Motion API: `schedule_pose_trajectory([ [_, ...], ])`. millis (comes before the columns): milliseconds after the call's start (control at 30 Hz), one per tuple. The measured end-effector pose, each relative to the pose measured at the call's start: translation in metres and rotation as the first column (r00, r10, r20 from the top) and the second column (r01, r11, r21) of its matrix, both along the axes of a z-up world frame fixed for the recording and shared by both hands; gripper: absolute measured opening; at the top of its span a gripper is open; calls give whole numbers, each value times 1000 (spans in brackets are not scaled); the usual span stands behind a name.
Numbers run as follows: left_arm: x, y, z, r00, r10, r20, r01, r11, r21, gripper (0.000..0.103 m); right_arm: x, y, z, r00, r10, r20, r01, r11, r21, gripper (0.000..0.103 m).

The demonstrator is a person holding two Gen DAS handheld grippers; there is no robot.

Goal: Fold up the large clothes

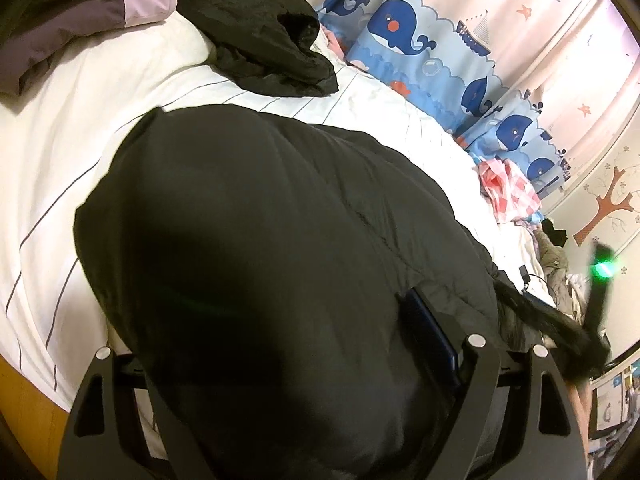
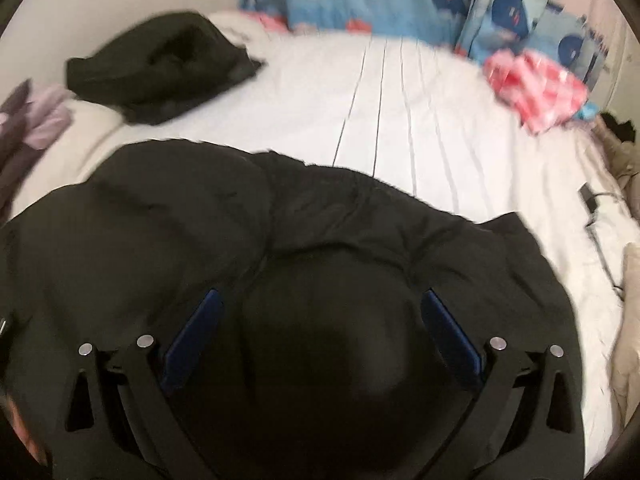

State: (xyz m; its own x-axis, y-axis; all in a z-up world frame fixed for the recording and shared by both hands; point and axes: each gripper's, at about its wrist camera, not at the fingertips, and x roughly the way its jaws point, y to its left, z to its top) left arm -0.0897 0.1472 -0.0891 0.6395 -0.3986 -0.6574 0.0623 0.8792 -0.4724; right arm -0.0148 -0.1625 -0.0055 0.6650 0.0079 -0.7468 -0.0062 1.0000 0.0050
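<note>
Bulky black padded coat [image 1: 280, 240] lay spread across white pin-striped bed [image 1: 60, 168]. Left hand-held gripper [image 1: 304, 344] stood wide, coat bulging between its fingers, grip not clear. Right hand-held gripper [image 2: 320, 316] also wide around a coat mound; hold uncertain. Second black crumpled garment [image 2: 160, 68] near whale-print blue curtain [image 1: 420, 40].

No legible text anywhere

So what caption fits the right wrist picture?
Right gripper straddling a bulge of the black puffy coat on the striped bed.
</note>
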Motion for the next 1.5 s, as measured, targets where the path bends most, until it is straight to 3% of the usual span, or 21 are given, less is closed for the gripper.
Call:
schedule_pose_trajectory([
  [100, -3, -2, 1, 1000, -1, 9, 1, 1000, 15, 82, -21, 24, -36, 998, 36, -48, -41, 995, -94, 97],
  [167, -5, -5, 2, 1000, -10, 19, 9, 1000, 30, 82, -24, 27, -49, 999, 32, -22, -34, 994, -102, 97],
  [333, -12, -10, 7, 998, -5, 57, 0, 997, 71, 82, -25, 21, -41, 999, 28, -44, -29, 999, -34, 97],
  [467, -13, -8, 7, 998, 0, 58, -4, 998, 66, 82, -57, 18, -18, 995, 11, 98, -6, 999, -47, 97],
  [567, -12, -8, 7, 999, -4, 53, 0, 998, 61, 82, -52, 31, -50, 999, 36, 8, -35, 994, -102, 97],
  [667, -10, -3, 4, 999, -30, 20, 29, 999, 20, 83, -52, 32, -51, 999, 48, 10, -47, 994, -99, 97],
  [733, -4, 5, -2, 999, -44, -25, 43, 998, -47, 86, -59, 28, -37, 997, 40, 66, -35, 997, -72, 97],
  [833, 10, 21, -19, 989, -81, -126, 55, 979, -195, 86, -74, 24, -27, 989, 14, 147, 4, 992, -123, 97],
  [900, 16, 29, -29, 980, -98, -172, 48, 961, -274, 86, -70, 29, -43, 997, 20, 78, -6, 986, -169, 97],
  [967, 20, 34, -38, 970, -104, -220, 28, 946, -322, 86, -66, 26, -57, 999, 39, 32, -35, 992, -120, 97],
  [1033, 22, 36, -43, 964, -100, -245, 12, 942, -337, 86, -70, 24, -48, 999, 24, 44, -20, 996, -92, 97],
  [1133, 23, 38, -48, 957, -91, -276, -14, 934, -357, 86, -83, 22, -29, 992, 15, 129, -6, 998, -64, 97],
  [1267, 20, 35, -47, 959, -87, -269, -17, 932, -362, 86, -77, 30, -49, 999, 39, 30, -36, 993, -108, 97],
  [1433, 15, 27, -42, 966, -79, -246, -1, 951, -310, 86, -95, 28, -28, 990, 13, 139, -5, 998, -57, 97],
  [1500, 15, 24, -41, 966, -76, -247, 1, 956, -293, 85, -90, 42, -36, 996, 29, 88, -22, 996, -82, 97],
])
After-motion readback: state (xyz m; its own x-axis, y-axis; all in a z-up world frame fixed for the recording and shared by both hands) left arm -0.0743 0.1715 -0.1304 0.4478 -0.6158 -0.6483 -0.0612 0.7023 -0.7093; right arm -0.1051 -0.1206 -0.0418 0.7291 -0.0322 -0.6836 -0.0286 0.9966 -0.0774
